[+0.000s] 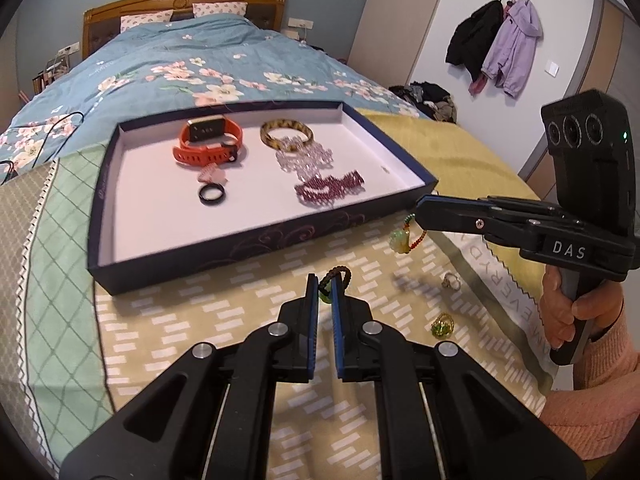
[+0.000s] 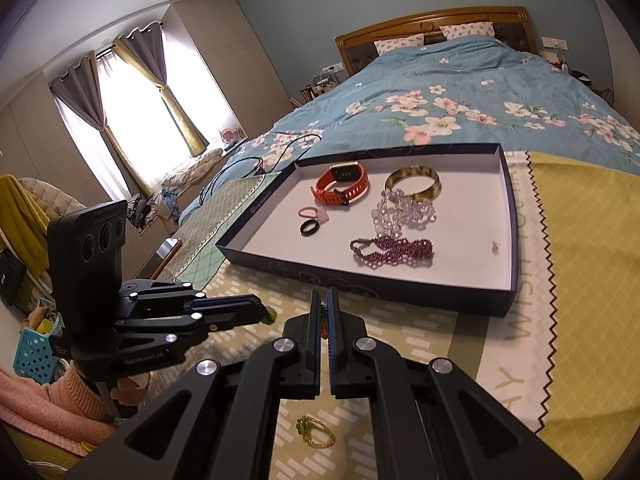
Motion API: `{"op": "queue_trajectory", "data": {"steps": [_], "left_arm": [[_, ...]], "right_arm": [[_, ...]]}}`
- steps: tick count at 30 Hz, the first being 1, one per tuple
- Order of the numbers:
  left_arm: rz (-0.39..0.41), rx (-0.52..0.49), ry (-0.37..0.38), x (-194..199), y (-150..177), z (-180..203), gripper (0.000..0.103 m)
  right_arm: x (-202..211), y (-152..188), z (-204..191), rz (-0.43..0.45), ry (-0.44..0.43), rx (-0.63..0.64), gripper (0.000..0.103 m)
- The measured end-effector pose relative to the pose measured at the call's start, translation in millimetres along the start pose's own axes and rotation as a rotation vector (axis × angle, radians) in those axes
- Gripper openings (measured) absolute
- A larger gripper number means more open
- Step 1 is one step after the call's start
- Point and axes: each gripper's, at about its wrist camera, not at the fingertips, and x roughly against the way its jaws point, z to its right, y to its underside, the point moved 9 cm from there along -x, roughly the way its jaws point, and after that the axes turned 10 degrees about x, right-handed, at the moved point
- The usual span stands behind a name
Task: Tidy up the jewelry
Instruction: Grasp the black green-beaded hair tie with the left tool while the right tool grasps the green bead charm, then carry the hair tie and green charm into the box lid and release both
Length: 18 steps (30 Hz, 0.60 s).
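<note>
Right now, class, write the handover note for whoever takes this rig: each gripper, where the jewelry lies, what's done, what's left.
Left gripper: jaws shut on a dark braided cord with a green bead.
Right gripper: jaws shut on a red-and-green beaded string with a pale green pendant.
Done: the dark blue cardboard tray holds an orange watch, amber bangle, clear crystal bracelet, purple beaded bracelet and black ring.
Left: tray both held pieces, then the silver ring and gold green-stoned ring on the patterned cloth.
</note>
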Motion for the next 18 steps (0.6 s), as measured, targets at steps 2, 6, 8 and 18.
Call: {"op": "queue_trajectory", "data": {"steps": [2, 6, 8, 18], "left_arm": [[0.017, 0.003, -0.002, 5.4, -5.0, -2.0, 0.007], [0.047, 0.006, -0.007, 15.9, -15.1, -4.2, 0.007], [0.06, 0.008, -0.011, 20.2, -19.3, -5.7, 0.007], [0.088, 0.011, -0.032, 25.6, -35.4, -12.1, 0.007]], "right_arm": [[1.2, -3.1, 0.3, 0.008, 0.002, 0.003, 0.002], [2.3, -8.8, 1.1, 0.017, 0.008, 0.011, 0.002], [2.5, -11.8, 1.4, 0.022, 0.011, 0.016, 0.002], [1.2, -29.1, 4.2, 0.041, 0.021, 0.042, 0.002]]}}
